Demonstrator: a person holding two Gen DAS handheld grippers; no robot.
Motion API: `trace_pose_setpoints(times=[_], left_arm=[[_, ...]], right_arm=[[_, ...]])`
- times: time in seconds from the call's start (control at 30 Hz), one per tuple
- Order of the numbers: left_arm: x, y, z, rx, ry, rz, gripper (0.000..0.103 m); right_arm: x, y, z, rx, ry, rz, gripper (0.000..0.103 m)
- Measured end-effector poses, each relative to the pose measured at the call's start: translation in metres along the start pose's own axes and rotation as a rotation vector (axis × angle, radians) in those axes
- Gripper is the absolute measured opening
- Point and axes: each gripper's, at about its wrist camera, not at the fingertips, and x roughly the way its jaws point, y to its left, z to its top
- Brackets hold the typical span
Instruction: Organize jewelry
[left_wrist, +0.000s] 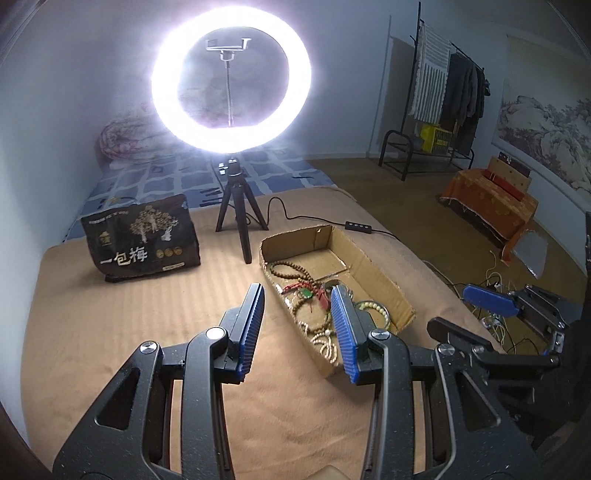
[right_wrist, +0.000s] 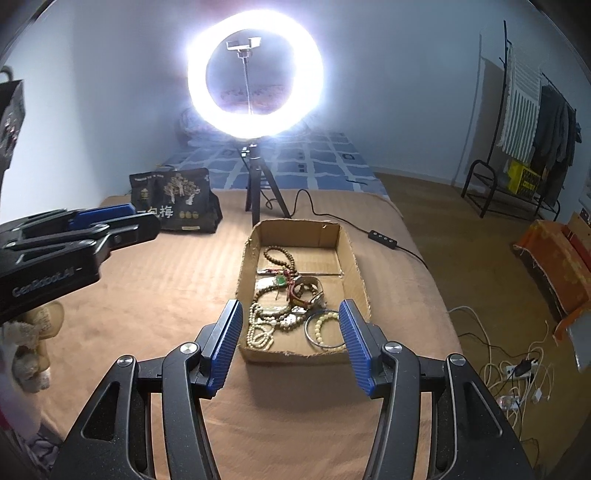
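Observation:
A shallow cardboard box (left_wrist: 373, 269) (right_wrist: 352, 254) lies on the tan bedcover and holds a tangle of jewelry (left_wrist: 314, 295) (right_wrist: 288, 302): brown bead strings, pale bead bracelets, a green pendant on red cord, a watch (right_wrist: 308, 291) and a metal bangle (right_wrist: 325, 330). My left gripper (left_wrist: 299, 295) is open and empty, hovering over the box's near left corner. My right gripper (right_wrist: 291, 314) is open and empty, hovering just before the box's near edge. Each gripper shows in the other's view: the right gripper (left_wrist: 491, 299) and the left gripper (right_wrist: 110, 221).
A bright ring light on a small tripod (left_wrist: 240, 225) (right_wrist: 258, 188) stands behind the box, its cable and switch (right_wrist: 382, 236) running right. A dark snack bag (left_wrist: 142, 236) (right_wrist: 175, 201) stands at back left. Cables and a power strip (right_wrist: 517, 373) lie on the floor at right.

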Motion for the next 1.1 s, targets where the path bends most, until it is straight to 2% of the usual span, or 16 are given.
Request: trace_pose_setpoints(times=[0.07, 0.2, 0.23, 0.3, 0.4, 0.47, 0.63, 0.77, 0.87, 1.1], left_arm=[[-0.007, 0.002, -0.005, -0.001, 0.000, 0.004, 0.038], [-0.024, 0.006, -0.016, 0.005, -0.020, 0.019, 0.040], [-0.029, 0.006, -0.019, 0.010, -0.027, 0.024, 0.045], [-0.035, 0.006, -0.024, 0.007, -0.039, 0.029, 0.066], [-0.044, 0.009, -0.030, -0.008, -0.053, 0.030, 0.076], [-0.047, 0.009, -0.033, -0.006, -0.053, 0.034, 0.079], [-0.055, 0.007, -0.035, 0.018, -0.068, 0.052, 0.086], [-0.062, 0.009, -0.035, 0.026, -0.084, 0.066, 0.095], [-0.067, 0.009, -0.035, 0.026, -0.097, 0.074, 0.102], [-0.073, 0.005, -0.041, 0.051, -0.097, 0.104, 0.102]], right_arm=[[-0.003, 0.004, -0.003, -0.001, -0.006, 0.000, 0.062], [-0.007, 0.008, -0.006, 0.005, -0.014, 0.007, 0.063], [-0.008, 0.009, -0.008, 0.006, -0.017, 0.010, 0.063], [-0.008, 0.011, -0.009, 0.006, -0.016, 0.006, 0.063], [-0.011, 0.015, -0.011, -0.010, -0.027, -0.005, 0.066], [-0.013, 0.017, -0.010, -0.021, -0.045, -0.021, 0.072], [-0.016, 0.018, -0.010, -0.016, -0.049, -0.025, 0.073], [-0.022, 0.016, -0.007, 0.009, -0.076, -0.028, 0.079], [-0.024, 0.016, -0.007, 0.011, -0.093, -0.051, 0.079], [-0.023, 0.006, -0.011, 0.061, -0.087, -0.048, 0.079]])
